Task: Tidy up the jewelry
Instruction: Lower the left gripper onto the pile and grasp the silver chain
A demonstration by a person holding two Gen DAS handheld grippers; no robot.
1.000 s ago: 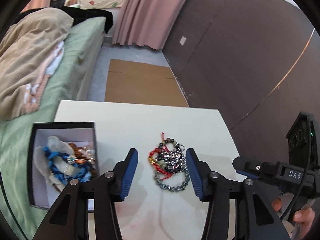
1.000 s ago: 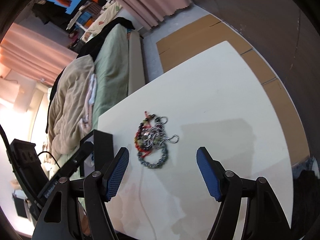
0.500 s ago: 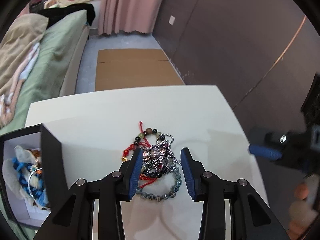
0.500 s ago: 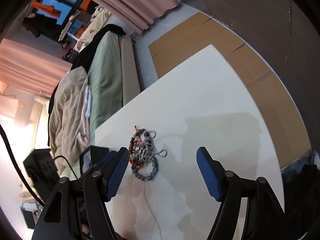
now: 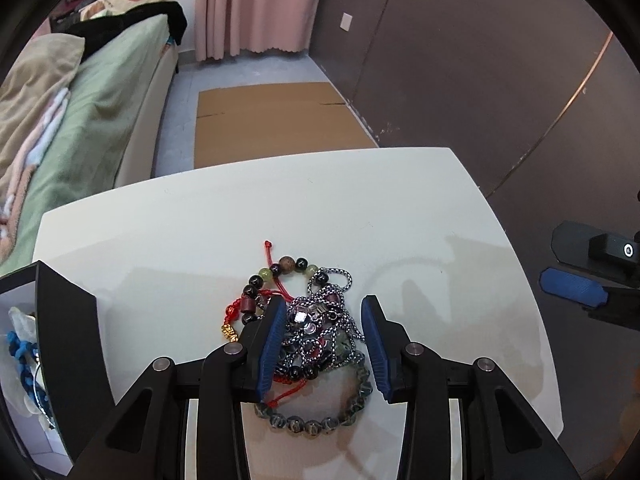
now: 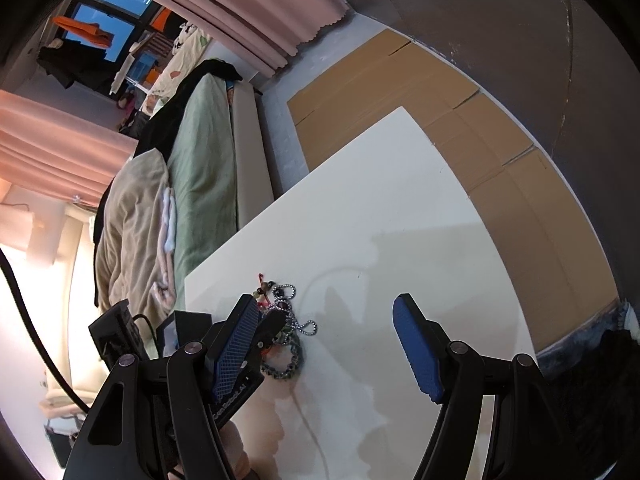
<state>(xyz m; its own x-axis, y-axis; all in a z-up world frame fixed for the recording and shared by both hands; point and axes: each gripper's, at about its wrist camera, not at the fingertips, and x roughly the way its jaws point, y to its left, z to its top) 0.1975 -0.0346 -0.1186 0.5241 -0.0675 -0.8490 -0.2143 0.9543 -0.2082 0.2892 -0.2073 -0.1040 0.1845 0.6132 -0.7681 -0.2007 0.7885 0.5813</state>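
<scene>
My left gripper (image 5: 324, 340) half-open, straddling tangled bracelet pile (image 5: 310, 332) mid-surface (image 5: 200, 232), gripping nothing; right gripper (image 6: 324, 356) wide, empty.

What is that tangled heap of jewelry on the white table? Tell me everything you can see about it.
The jewelry heap is a knot of several pieces lying flat on the white table: a silvery rope-like chain looped through the middle, a bracelet of dark grey beads curving along the near edge, a string of black, green and brown beads at the far side, and red cord with a small gold charm. The left gripper straddles its centre, jaws partly closed around the chain.
</scene>
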